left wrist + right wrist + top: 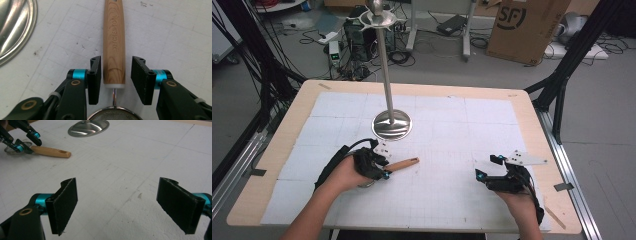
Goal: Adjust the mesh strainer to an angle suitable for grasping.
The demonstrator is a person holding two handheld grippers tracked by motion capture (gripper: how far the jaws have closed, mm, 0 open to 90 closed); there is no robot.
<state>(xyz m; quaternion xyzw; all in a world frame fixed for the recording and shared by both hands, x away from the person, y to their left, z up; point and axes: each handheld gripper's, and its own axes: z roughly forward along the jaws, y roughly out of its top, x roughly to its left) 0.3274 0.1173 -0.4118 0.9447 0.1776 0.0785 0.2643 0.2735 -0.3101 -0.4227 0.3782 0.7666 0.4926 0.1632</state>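
Note:
A small sieve with a light wooden handle [114,42] stamped KITCHEN TOOL lies flat on the white mat; its metal mesh rim [113,113] peeks in at the bottom of the left gripper view. My left gripper [116,80] straddles the near end of the handle, jaws open, with a thin gap on one side and a wider one on the other. From above, the left gripper [384,167] sits at the handle [404,163], left of centre. My right gripper [488,167] rests at the front right, wide open, and nothing lies between its pads [63,205].
A tall steel stand with a round base [392,125] and a hooked top [377,19] rises behind the sieve, mid-table. The white gridded mat [452,120] covers a wooden table [532,125]. Cables, a cardboard box [524,27] and black frame legs stand on the floor beyond.

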